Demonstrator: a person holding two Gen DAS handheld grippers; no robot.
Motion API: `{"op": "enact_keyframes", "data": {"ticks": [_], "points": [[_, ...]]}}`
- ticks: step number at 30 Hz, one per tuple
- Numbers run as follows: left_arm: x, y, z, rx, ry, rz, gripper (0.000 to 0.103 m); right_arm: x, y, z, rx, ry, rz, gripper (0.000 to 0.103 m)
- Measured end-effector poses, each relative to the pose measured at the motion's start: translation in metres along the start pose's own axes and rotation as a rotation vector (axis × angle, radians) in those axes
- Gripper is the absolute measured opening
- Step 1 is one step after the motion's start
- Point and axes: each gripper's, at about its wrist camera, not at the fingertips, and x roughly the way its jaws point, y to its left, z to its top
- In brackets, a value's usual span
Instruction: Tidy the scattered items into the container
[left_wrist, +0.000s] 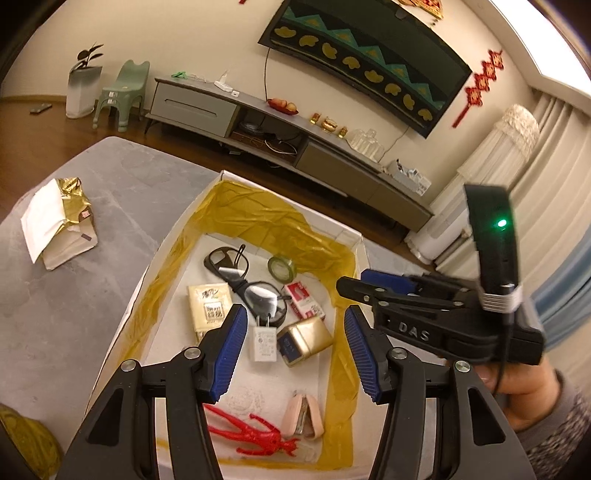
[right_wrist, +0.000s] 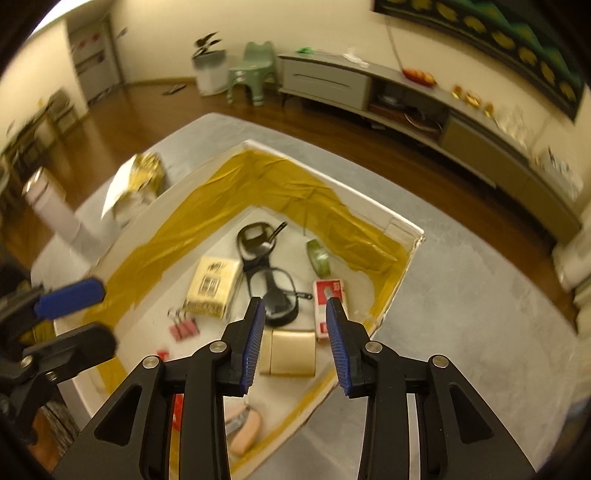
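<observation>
A: Currently, what is the state of the left gripper (left_wrist: 295, 343)?

B: Jaws spread wide, nothing between them. It hangs above the box (left_wrist: 177, 236), a white container with a gold lining, which sits on a grey mat (left_wrist: 74, 288).

A: Contents below it, left to right?

B: A cream packet (left_wrist: 208, 306) lies left of the jaws. A white charger (left_wrist: 265, 343) sits directly under the gap, touching a gold case (left_wrist: 306, 339) on its right. Black glasses (left_wrist: 243, 280) lie beyond them, a roll of green tape (left_wrist: 281, 267) farther back, and a red and white carton (left_wrist: 304, 301) to the right of the glasses. Nearer the camera: a red toy figure (left_wrist: 255, 432) and a pink stapler (left_wrist: 304, 415).

A: And the right gripper (right_wrist: 295, 343)?

B: Also parted, holding nothing. In the left wrist view it shows at the right, over the box's right wall, in a person's hand (left_wrist: 517, 384). In its own view the gold case lies under its gap, the glasses beyond, the carton by the right finger, and pink clips (right_wrist: 183, 328) at left.

A: Anything outside the box?

B: A crumpled gold and white bag (left_wrist: 59, 221) on the mat, well apart to the left.
</observation>
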Motion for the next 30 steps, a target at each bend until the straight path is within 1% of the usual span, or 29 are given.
{"op": "enact_keyframes", "data": {"ticks": [3,4,8,13,17,23,27,30], "points": [[-0.007,-0.006,-0.008,0.028,-0.004,0.004,0.059,-0.008,0.015,-0.008,-0.088,0.010,-0.017,0.041],[-0.009,-0.006,-0.011,0.035,-0.008,0.002,0.062,-0.011,0.019,-0.011,-0.117,0.016,-0.023,0.041],[-0.019,-0.014,-0.021,0.072,-0.017,0.003,0.062,-0.017,0.028,-0.022,-0.187,0.037,-0.041,0.042],[-0.031,-0.021,-0.030,0.087,-0.022,-0.014,0.065,-0.030,0.033,-0.032,-0.223,0.043,-0.054,0.042],[-0.035,-0.027,-0.039,0.112,-0.017,-0.009,0.067,-0.041,0.037,-0.039,-0.245,0.044,-0.071,0.042],[-0.038,-0.029,-0.049,0.125,-0.008,0.014,0.068,-0.048,0.043,-0.056,-0.283,0.083,-0.130,0.042],[-0.044,-0.032,-0.054,0.130,-0.020,0.023,0.073,-0.053,0.045,-0.069,-0.306,0.116,-0.189,0.042],[-0.051,-0.037,-0.061,0.143,-0.029,0.025,0.076,-0.056,0.049,-0.078,-0.326,0.141,-0.209,0.042]]}}
